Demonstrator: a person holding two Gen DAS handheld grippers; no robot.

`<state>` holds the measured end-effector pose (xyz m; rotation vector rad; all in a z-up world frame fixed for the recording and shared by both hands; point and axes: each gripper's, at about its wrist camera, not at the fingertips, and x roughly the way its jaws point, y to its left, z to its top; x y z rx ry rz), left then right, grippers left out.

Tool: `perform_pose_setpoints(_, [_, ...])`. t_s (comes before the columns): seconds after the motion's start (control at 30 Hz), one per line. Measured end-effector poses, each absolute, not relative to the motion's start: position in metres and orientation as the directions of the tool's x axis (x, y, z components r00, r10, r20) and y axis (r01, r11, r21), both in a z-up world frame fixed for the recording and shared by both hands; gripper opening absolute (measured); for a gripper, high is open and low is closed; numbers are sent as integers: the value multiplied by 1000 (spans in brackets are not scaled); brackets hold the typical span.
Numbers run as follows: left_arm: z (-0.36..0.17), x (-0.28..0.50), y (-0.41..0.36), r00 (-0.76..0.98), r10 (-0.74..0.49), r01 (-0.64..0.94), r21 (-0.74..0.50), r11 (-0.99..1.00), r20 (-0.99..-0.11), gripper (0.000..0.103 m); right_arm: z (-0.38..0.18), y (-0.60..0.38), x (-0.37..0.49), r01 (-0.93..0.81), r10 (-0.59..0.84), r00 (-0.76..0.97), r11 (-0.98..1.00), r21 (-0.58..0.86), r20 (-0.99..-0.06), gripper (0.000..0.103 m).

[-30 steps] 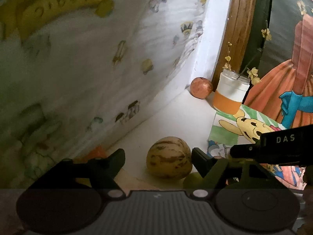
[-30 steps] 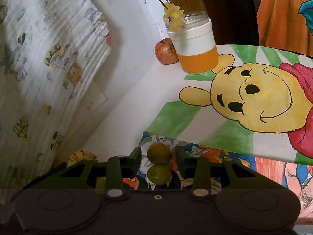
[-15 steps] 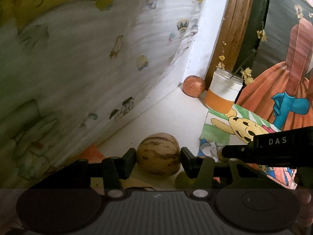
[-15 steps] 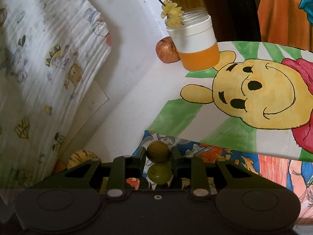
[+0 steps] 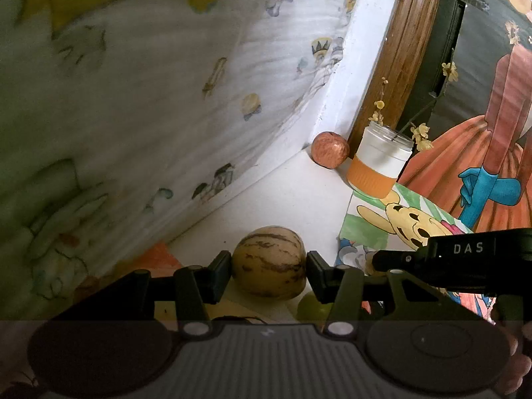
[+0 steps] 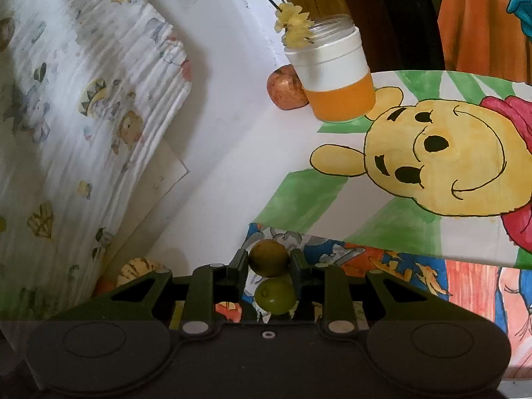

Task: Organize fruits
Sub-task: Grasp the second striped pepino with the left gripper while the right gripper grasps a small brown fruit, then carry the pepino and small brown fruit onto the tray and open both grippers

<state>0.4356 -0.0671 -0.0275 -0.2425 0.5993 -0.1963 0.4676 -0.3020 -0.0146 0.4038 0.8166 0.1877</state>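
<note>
Fruits are being gathered on a white counter (image 5: 292,196): the left gripper (image 5: 268,266) is pinching a striped melon (image 5: 268,271) between its jaws, while the right gripper (image 6: 268,262) is clamping a small brownish fruit (image 6: 268,256), a green one (image 6: 275,292) lying just behind. Both grasps look set, so lifting clear seems next. A red apple (image 5: 330,149) and a flower jar (image 5: 379,163) are crowding the far corner; open counter lies between, hemmed by a patterned cloth (image 5: 149,106).
</note>
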Motion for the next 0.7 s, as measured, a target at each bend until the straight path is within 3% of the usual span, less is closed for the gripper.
perform_pose_setpoints(0.7, [-15, 423, -57, 834, -293, 139, -335, 932, -468, 53, 0, -299, 457, -30, 323, 675, 910, 413, -664, 29])
